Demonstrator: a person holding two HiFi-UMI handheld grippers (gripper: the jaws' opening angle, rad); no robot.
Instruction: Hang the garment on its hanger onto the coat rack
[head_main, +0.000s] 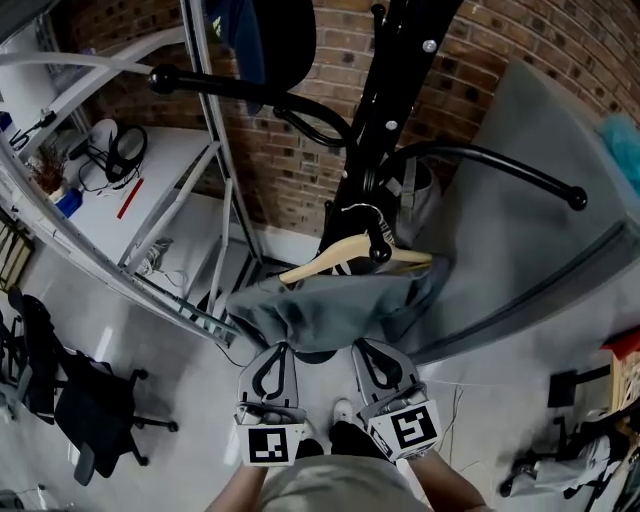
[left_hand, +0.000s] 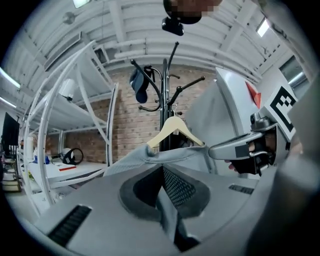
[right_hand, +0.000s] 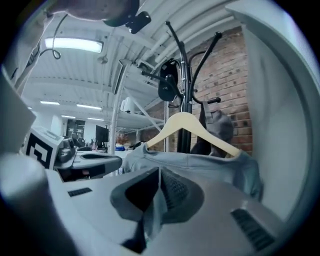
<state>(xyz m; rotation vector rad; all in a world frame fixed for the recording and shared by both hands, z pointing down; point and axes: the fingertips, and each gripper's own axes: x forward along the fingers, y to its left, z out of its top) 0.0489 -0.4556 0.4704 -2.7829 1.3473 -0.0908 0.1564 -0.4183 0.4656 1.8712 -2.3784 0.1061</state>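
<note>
grip: left gripper (head_main: 279, 347) and right gripper (head_main: 362, 346) both clamped on the garment (head_main: 330, 305), near hem, side by side | garment: on hanger (head_main: 340, 258) against the far coat rack (head_main: 395, 90) | why: likely steadying the cloth while hooking

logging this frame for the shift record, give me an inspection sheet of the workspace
surface: grey floor, no table in use
job's things: grey garment on wooden hanger, in front of black coat rack; whether the hook sits on a peg cannot be told
clutter: office chair; headphones on a white bench
grippers: left gripper and right gripper both shut on the garment's near edge
cables: thin cable on the floor at right
surroundings: brick wall, white metal frame, grey panel
</note>
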